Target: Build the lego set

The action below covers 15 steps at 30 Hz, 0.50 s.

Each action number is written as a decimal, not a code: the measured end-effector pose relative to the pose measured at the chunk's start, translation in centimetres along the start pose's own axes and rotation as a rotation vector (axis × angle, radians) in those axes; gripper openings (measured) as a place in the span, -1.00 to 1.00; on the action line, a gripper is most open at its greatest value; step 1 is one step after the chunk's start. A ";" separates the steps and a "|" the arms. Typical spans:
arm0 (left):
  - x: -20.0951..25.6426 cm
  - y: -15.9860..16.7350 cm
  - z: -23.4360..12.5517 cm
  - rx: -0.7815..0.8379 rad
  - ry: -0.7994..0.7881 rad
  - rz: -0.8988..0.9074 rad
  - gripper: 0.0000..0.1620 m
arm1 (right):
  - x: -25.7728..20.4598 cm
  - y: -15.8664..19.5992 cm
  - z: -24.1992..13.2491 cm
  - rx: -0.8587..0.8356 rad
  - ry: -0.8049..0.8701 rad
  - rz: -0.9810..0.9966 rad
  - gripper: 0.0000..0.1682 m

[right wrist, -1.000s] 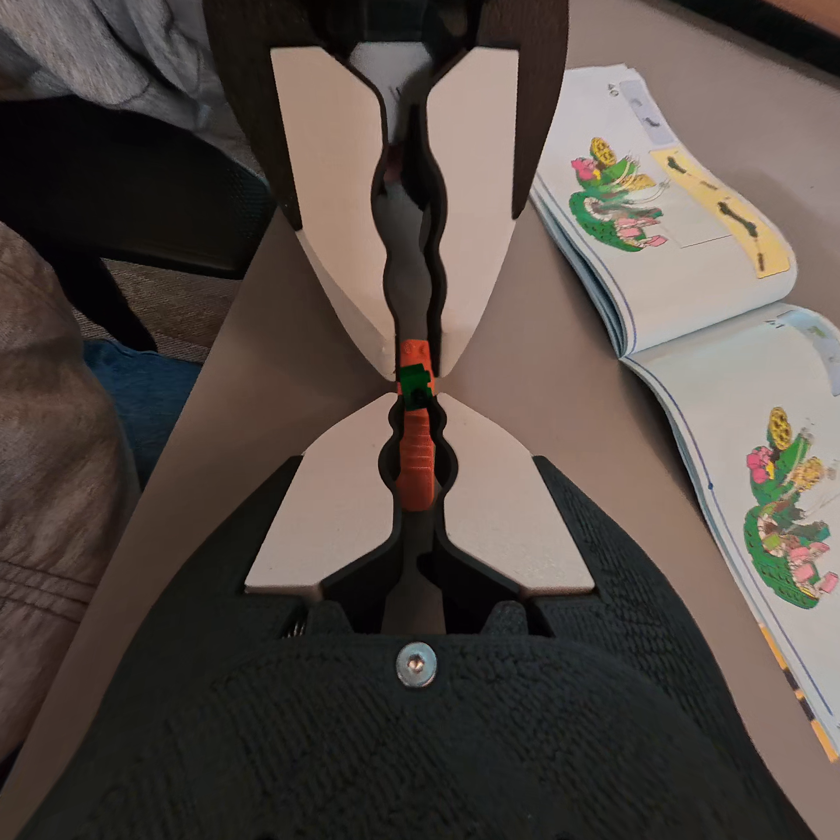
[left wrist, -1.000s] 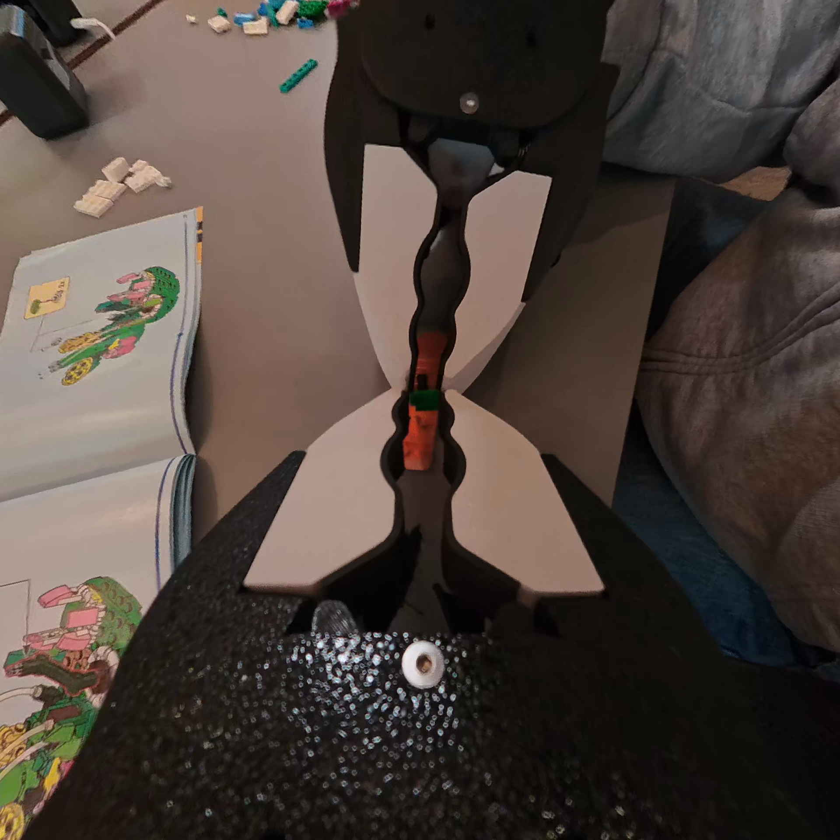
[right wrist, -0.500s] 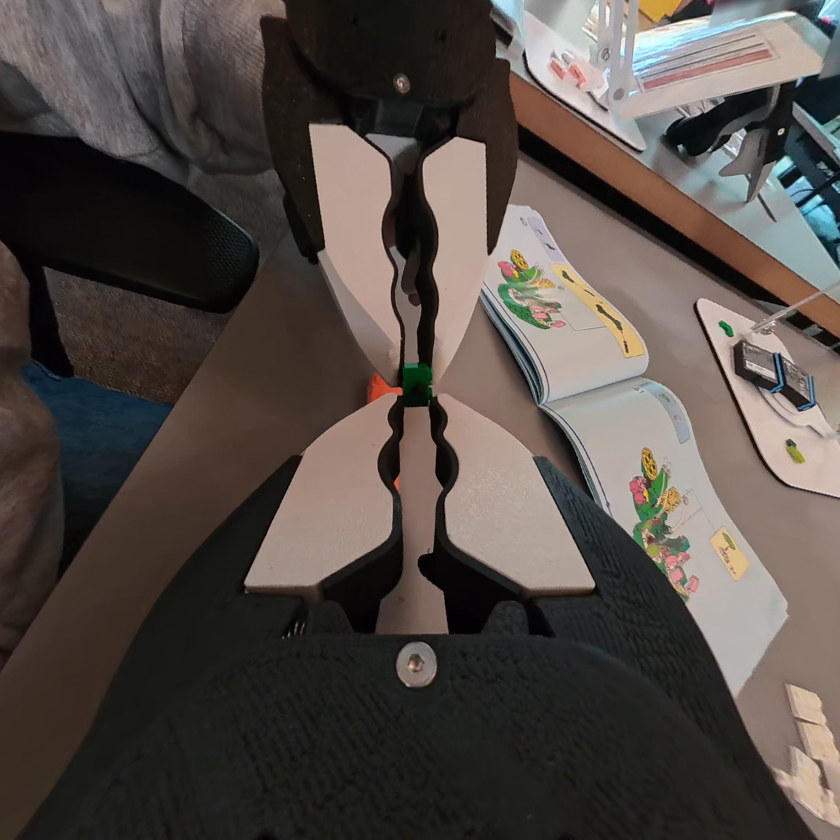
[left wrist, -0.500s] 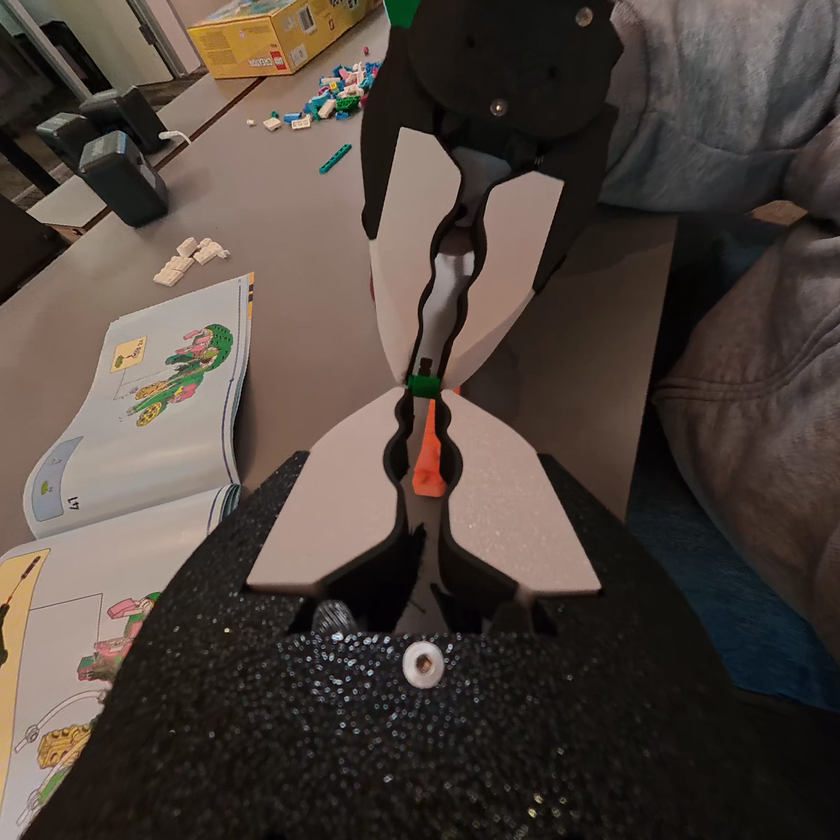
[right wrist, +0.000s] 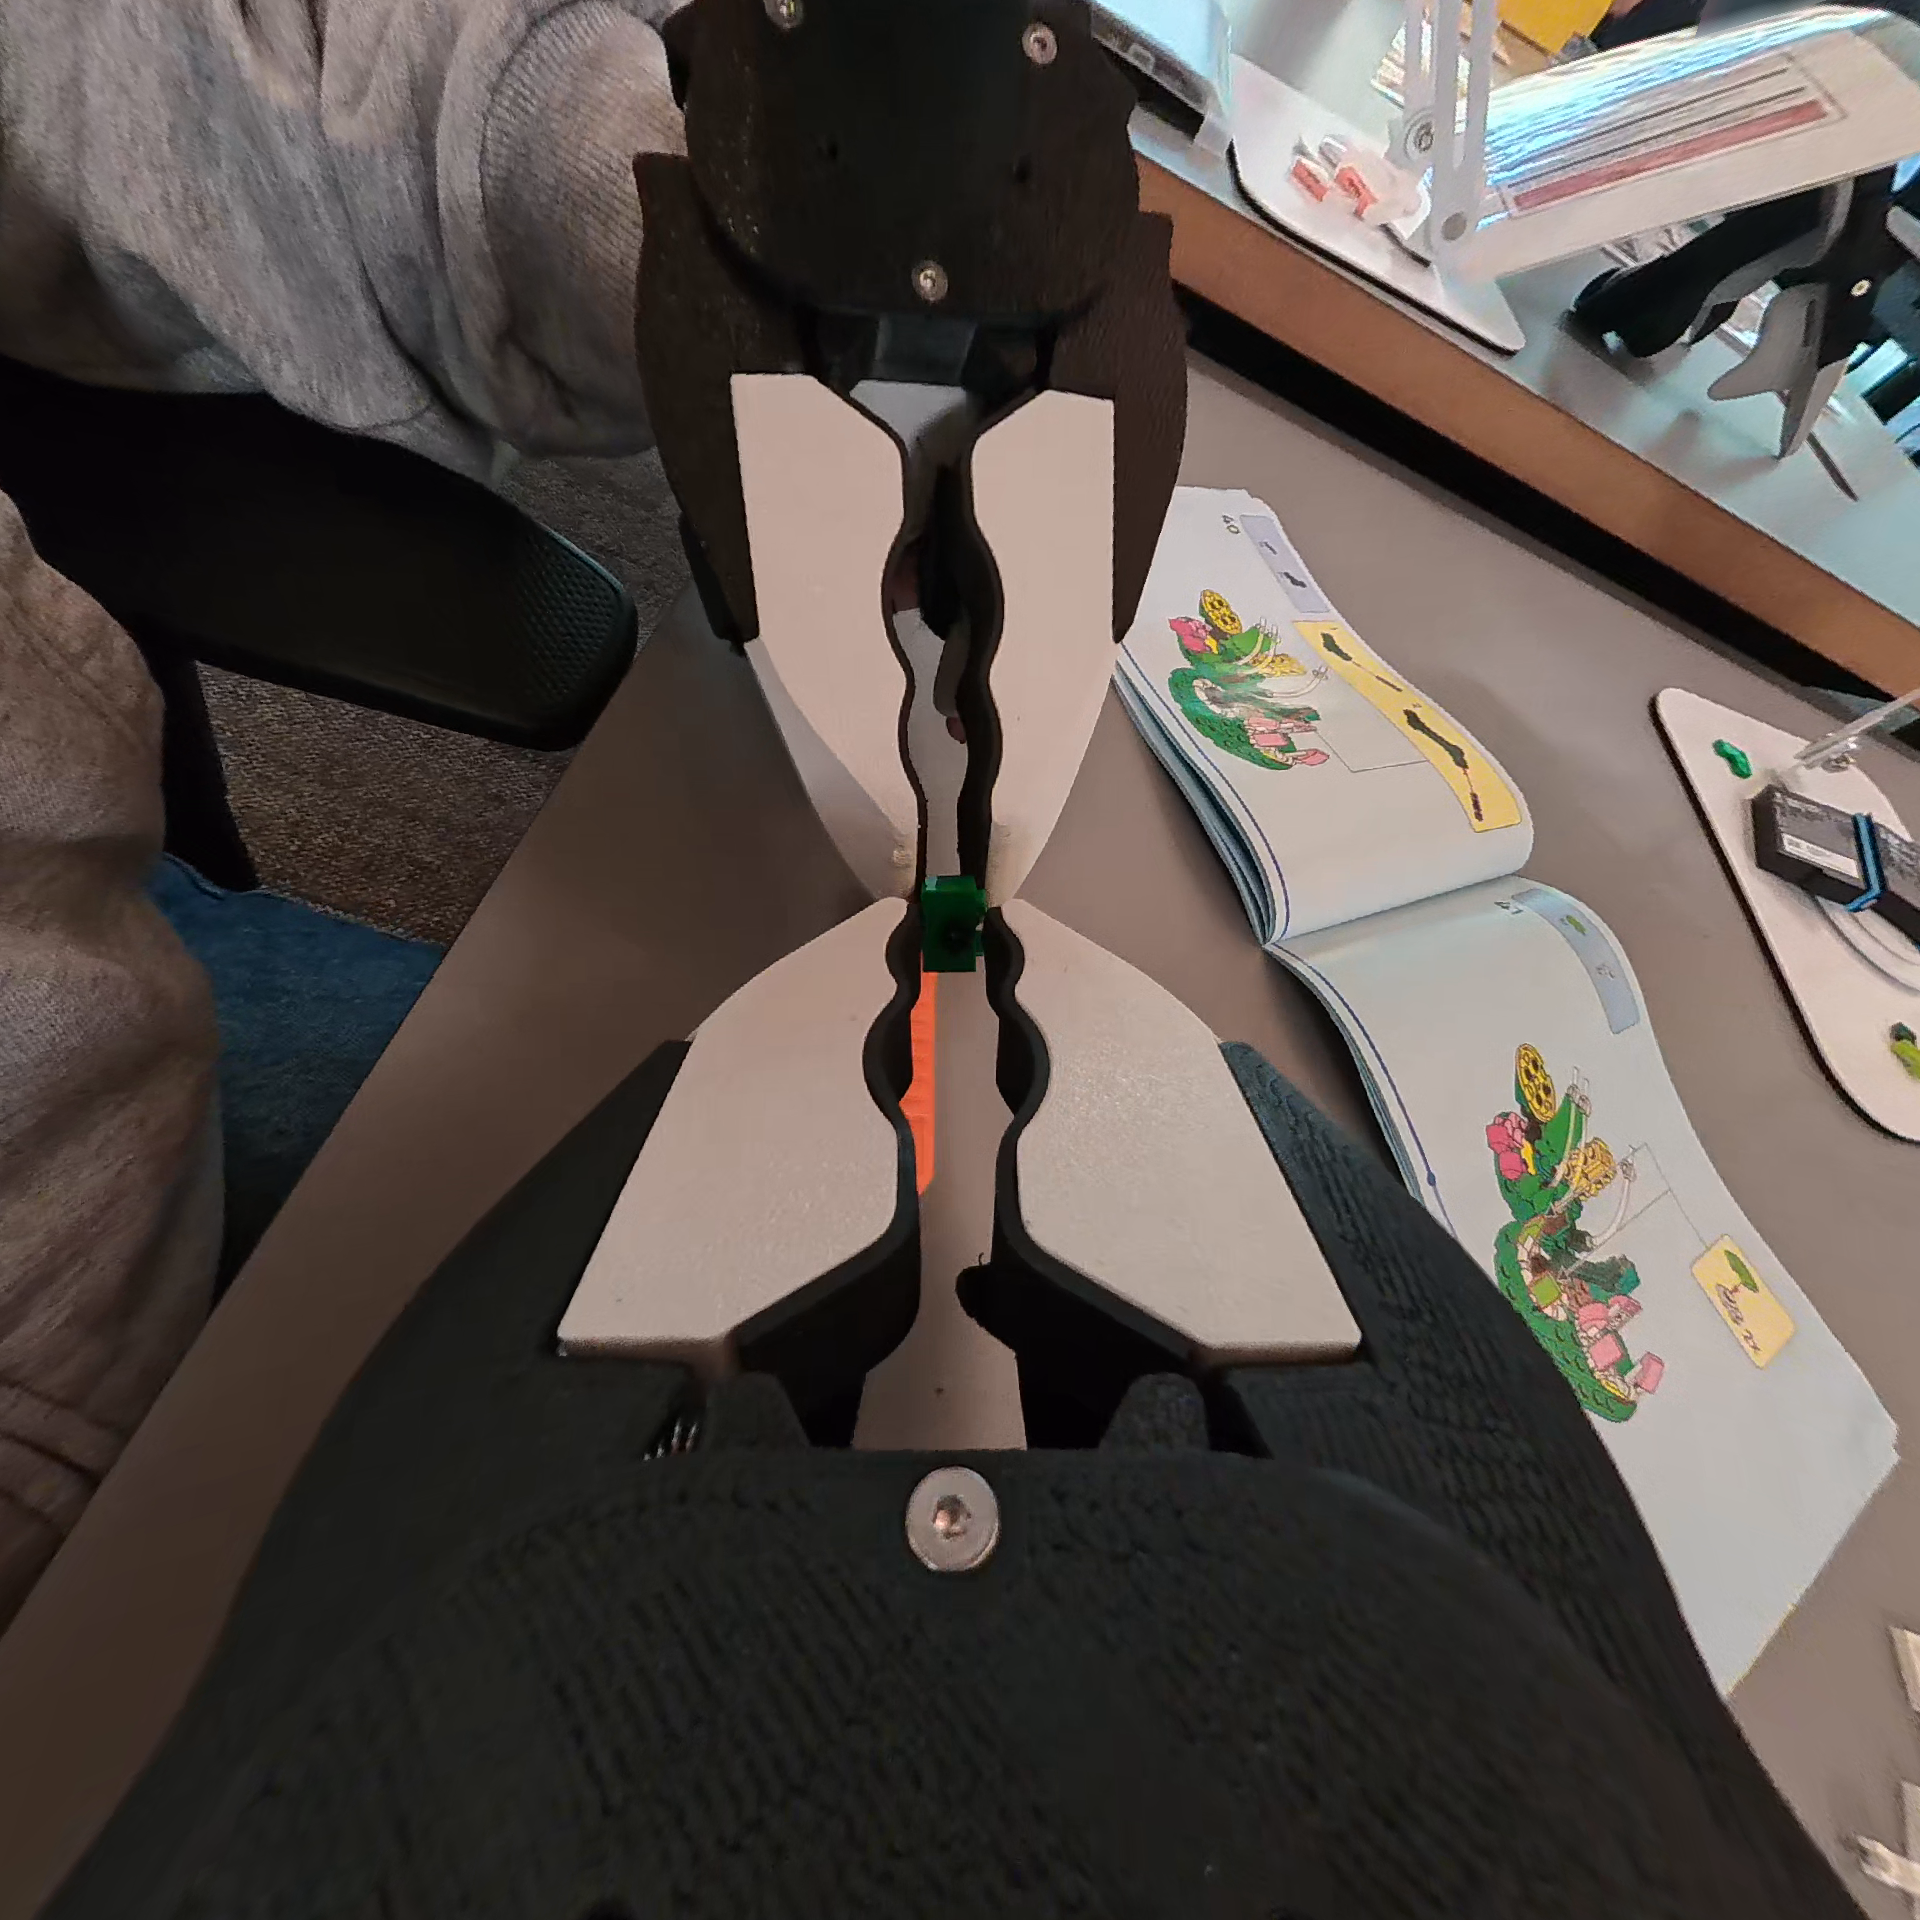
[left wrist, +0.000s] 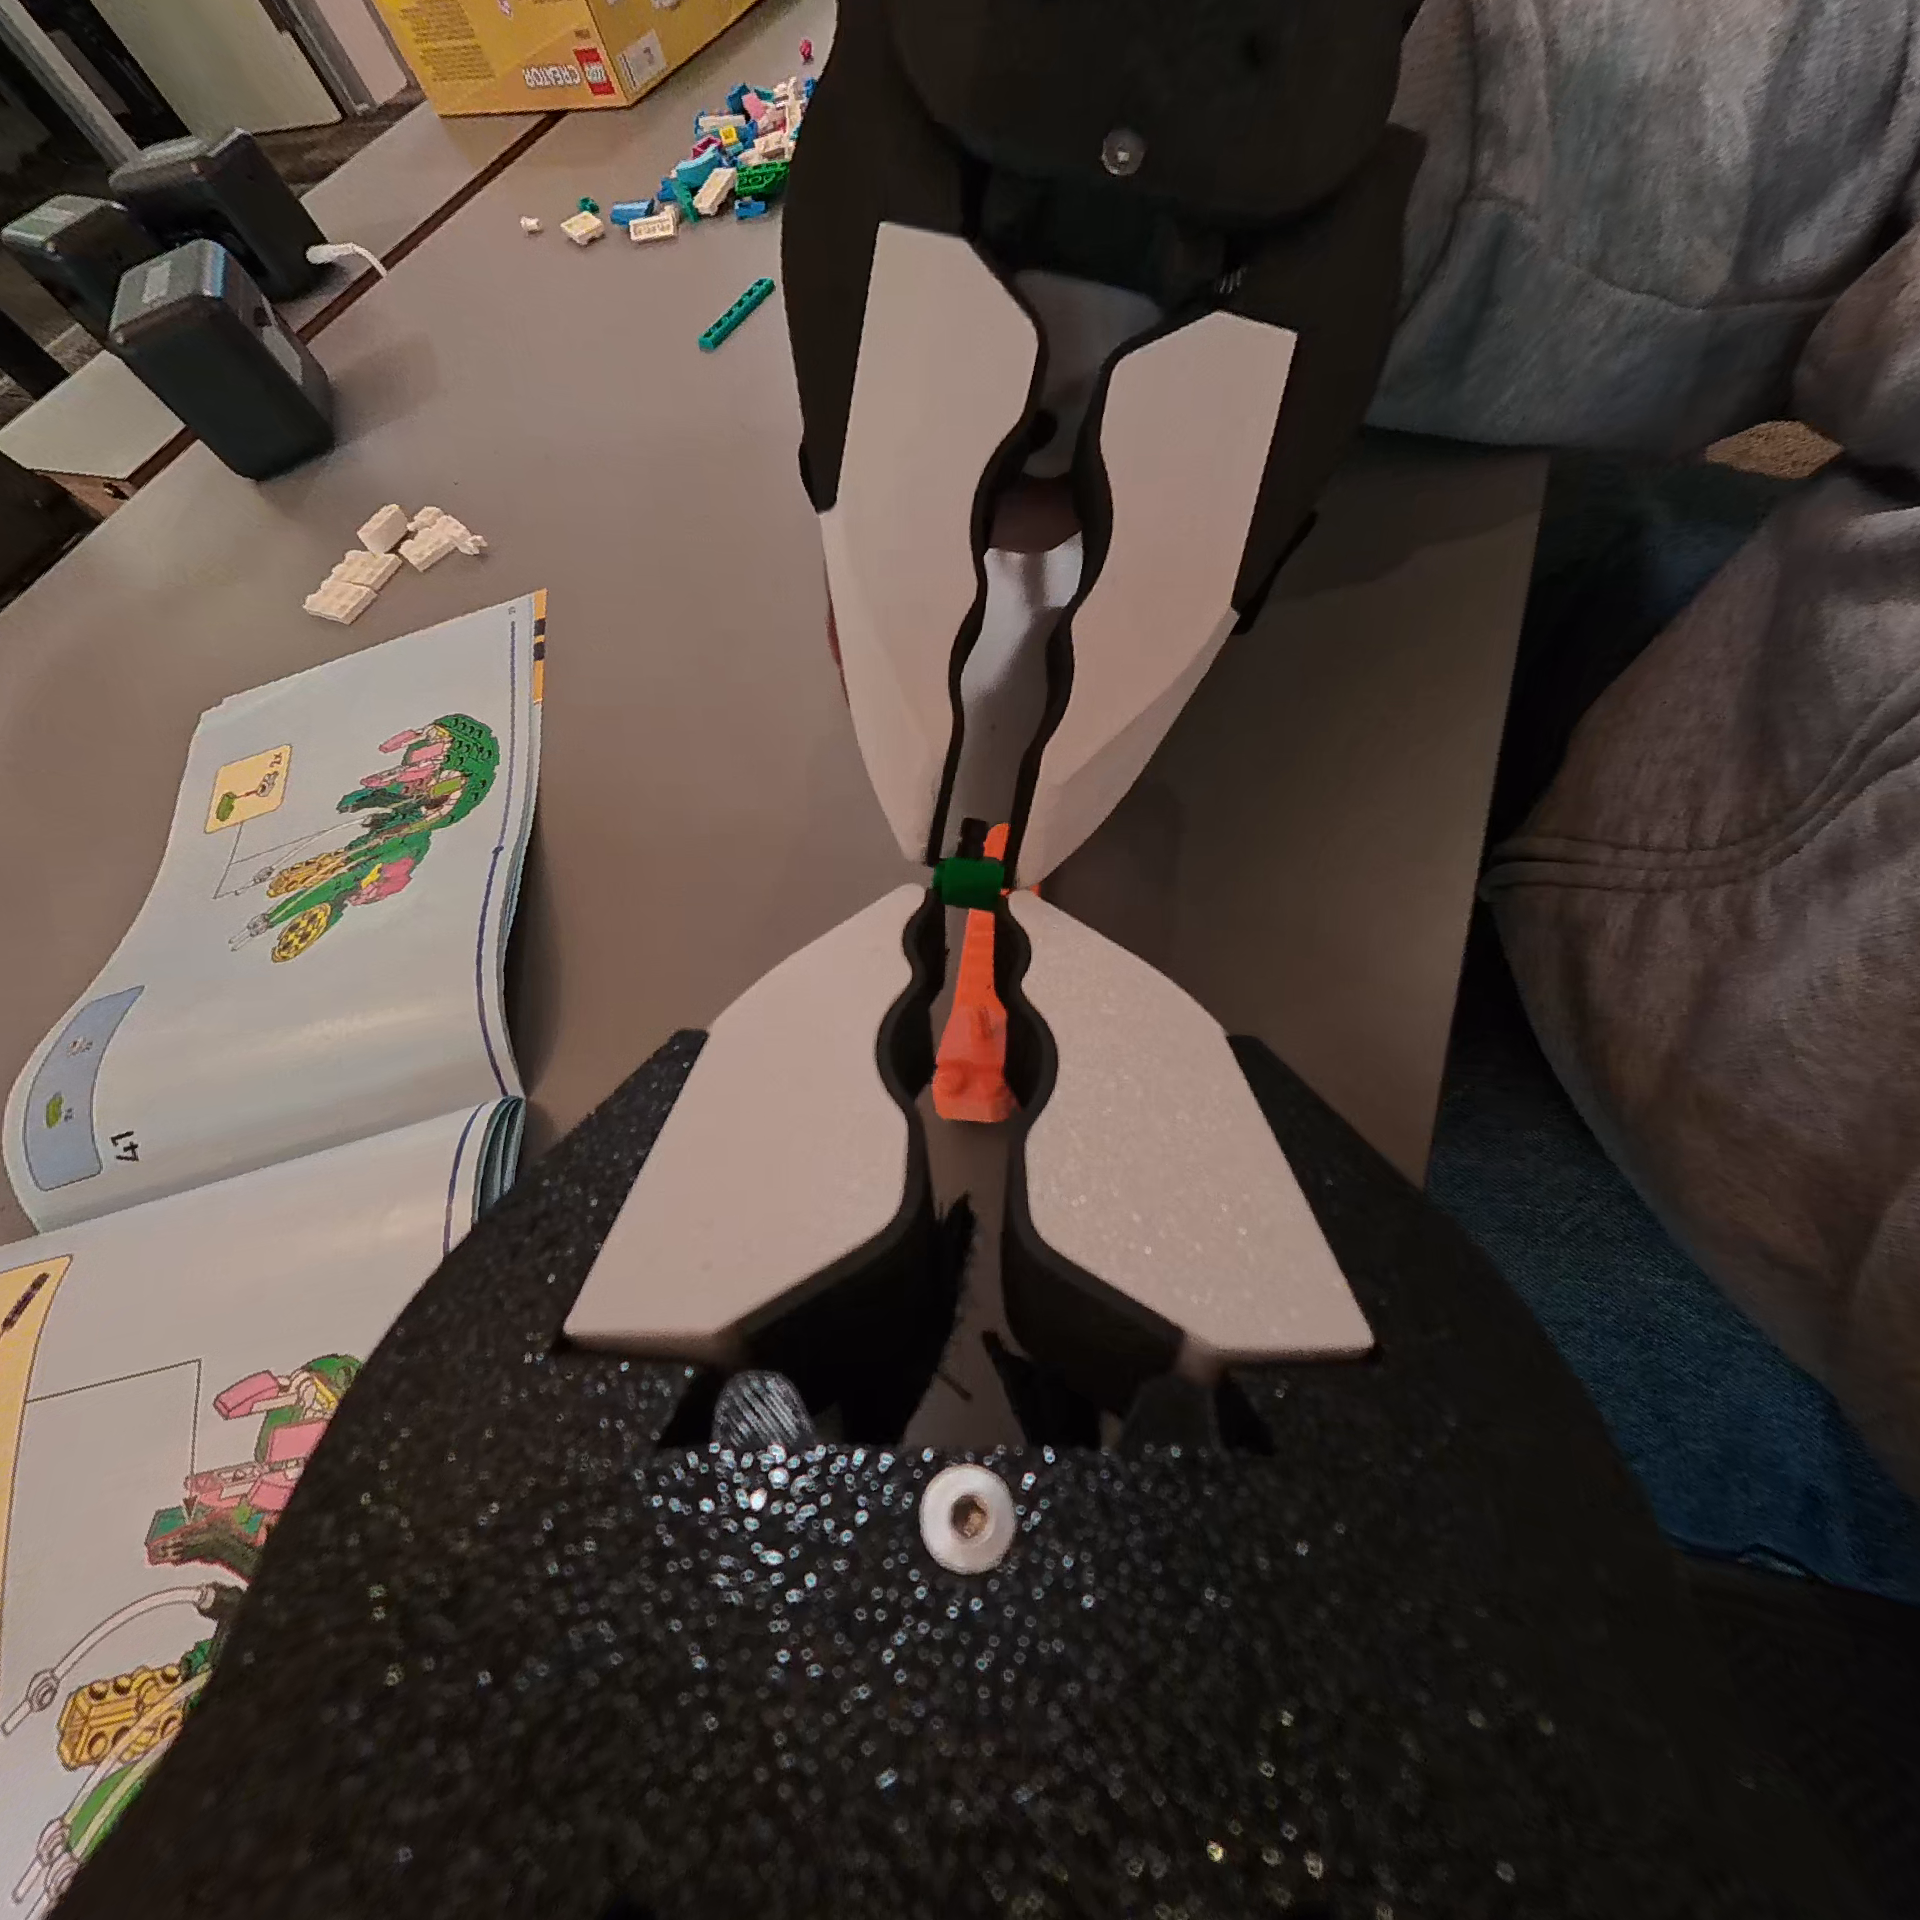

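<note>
Lego work is held in the air above the edge of the grey bench (left wrist: 644, 499): a small dark green lego piece (left wrist: 968, 880) sits at the point where the tips of both claws meet, and a long orange lego piece (left wrist: 974, 1044) hangs beside it. In the left wrist view the left claw (left wrist: 971, 902) is almost closed, its tips pinching the green piece, and the orange piece lies in the narrow gap between its white fingers (left wrist: 769, 1122). The right claw (right wrist: 951, 920) faces it tip to tip, also almost closed on the same green piece; whether it also presses the orange piece I cannot tell.

On the bench beside the claws lies an open instruction booklet with pale blue pages (left wrist: 343, 894). Near its far edge rest a few small white lego plates (left wrist: 390, 556), then one teal lego beam (left wrist: 736, 313), and farther off a heap of loose mixed-colour lego bricks (left wrist: 717, 187) before a yellow cardboard box (left wrist: 561, 52). A person's grey sleeve (left wrist: 1662, 208) fills the side next to the bench
</note>
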<state>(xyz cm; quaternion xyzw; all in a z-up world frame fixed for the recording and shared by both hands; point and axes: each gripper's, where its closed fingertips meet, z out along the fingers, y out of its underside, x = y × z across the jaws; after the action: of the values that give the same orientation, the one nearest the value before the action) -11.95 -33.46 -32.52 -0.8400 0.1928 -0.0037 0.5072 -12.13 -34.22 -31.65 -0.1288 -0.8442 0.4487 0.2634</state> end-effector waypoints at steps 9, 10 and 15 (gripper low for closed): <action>0.2 0.2 0.0 -0.004 0.020 -0.008 -0.90 | -0.2 0.2 0.2 -0.026 -0.022 -0.045 -0.88; 0.3 0.3 0.1 -0.005 0.021 -0.009 -0.89 | -0.3 0.2 0.2 -0.030 -0.029 -0.045 -0.89; 0.5 0.3 0.1 0.003 0.039 -0.046 -0.89 | -0.5 0.2 0.1 -0.026 -0.055 -0.028 -0.90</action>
<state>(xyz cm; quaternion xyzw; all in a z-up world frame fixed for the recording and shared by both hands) -11.56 -33.69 -32.88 -0.8433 0.1833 -0.0317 0.5043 -11.84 -34.39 -32.05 -0.1079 -0.8587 0.4371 0.2447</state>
